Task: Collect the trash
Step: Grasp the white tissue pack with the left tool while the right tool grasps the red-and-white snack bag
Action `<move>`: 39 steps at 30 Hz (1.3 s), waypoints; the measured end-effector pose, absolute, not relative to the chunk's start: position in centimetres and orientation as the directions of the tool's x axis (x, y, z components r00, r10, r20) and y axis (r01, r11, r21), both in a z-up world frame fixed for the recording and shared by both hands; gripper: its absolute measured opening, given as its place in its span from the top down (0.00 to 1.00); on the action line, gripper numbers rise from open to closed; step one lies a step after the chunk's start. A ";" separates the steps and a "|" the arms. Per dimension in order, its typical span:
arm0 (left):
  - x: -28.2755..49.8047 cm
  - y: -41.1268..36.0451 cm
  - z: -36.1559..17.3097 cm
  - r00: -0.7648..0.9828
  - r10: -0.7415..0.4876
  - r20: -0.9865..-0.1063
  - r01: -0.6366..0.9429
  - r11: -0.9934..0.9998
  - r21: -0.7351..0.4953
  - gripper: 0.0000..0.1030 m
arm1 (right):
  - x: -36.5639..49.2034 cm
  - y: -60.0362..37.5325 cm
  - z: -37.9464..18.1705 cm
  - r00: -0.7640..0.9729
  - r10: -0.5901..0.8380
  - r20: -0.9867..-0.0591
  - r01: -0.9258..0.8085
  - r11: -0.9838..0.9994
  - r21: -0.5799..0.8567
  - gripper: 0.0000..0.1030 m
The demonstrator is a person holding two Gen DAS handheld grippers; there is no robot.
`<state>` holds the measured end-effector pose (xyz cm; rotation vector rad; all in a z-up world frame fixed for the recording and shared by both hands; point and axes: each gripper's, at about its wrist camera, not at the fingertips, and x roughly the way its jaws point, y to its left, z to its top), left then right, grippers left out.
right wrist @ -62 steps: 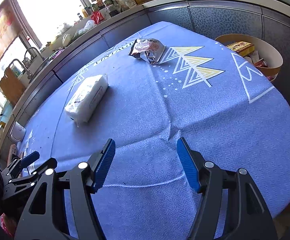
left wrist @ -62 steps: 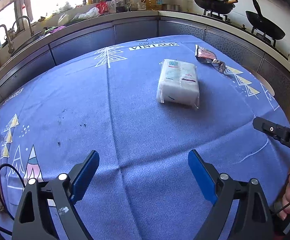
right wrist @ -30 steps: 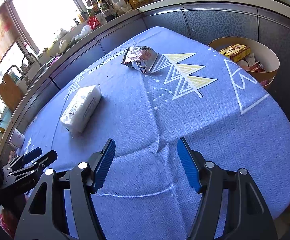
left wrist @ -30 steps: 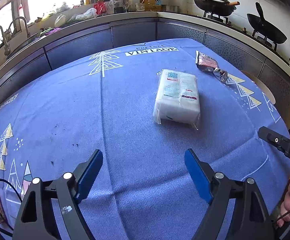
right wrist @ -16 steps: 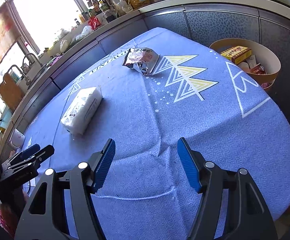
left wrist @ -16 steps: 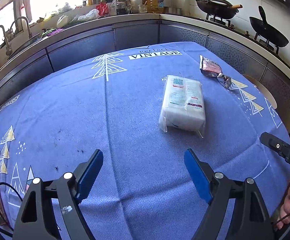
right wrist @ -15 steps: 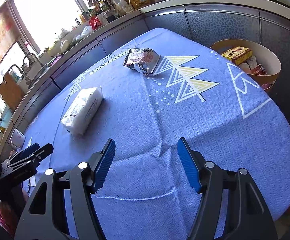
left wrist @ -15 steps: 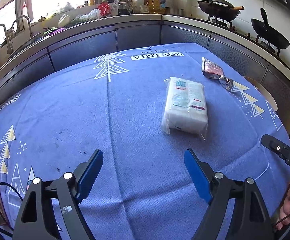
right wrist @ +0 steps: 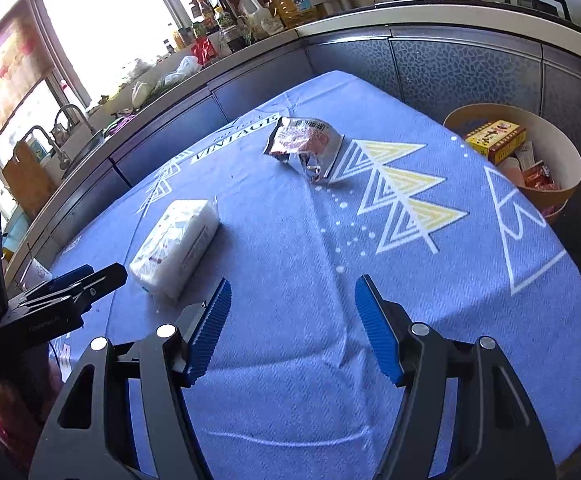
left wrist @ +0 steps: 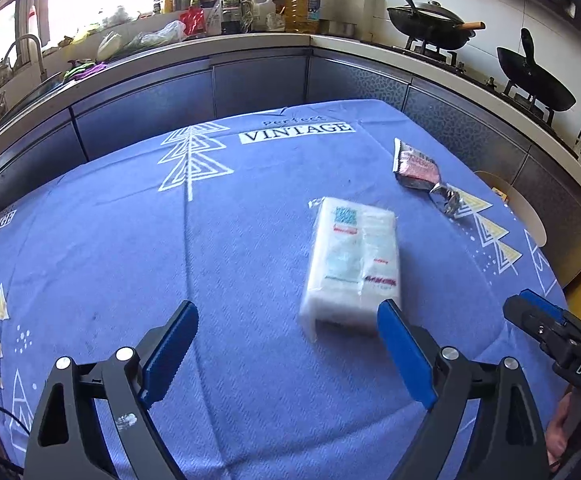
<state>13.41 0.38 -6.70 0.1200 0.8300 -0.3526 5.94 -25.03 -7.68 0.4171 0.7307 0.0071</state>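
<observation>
Trash on the blue tabletop comes in two pieces: a white wrapped pack and a crumpled foil wrapper farther off, near the bin beyond the edge. Lying just ahead of the left tongs, a little to their right side, the pack has its long axis pointing away from them. Both left and right tongs stand wide apart, empty. By my judgement the left is nearer the pack, the right better placed for the wrapper.
</observation>
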 end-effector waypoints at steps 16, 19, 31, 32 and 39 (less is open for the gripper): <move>17.6 -5.3 -8.2 0.624 -0.198 -0.756 0.378 0.923 0.070 0.08 | 23.0 -28.9 -5.6 0.711 0.135 -0.690 0.047 0.970 0.238 0.17; 17.7 -5.3 -8.3 0.625 -0.195 -0.756 0.375 0.924 0.071 0.07 | 25.5 -28.9 -6.1 0.685 0.156 -0.711 0.015 0.973 0.228 0.17; 17.5 -5.1 -9.2 0.585 -0.217 -0.781 0.374 0.927 0.023 0.24 | 21.3 -25.1 -7.4 0.655 0.203 -0.727 -0.073 0.976 0.207 0.64; 17.4 -5.0 -9.2 0.584 -0.221 -0.781 0.377 0.926 0.019 0.28 | 20.4 -24.8 -7.3 0.657 0.210 -0.724 -0.074 0.974 0.215 0.64; 16.1 -4.0 -9.4 0.577 -0.233 -0.783 0.368 0.930 -0.005 0.37 | 13.4 -23.3 -6.9 0.680 0.252 -0.688 -0.055 0.954 0.295 0.63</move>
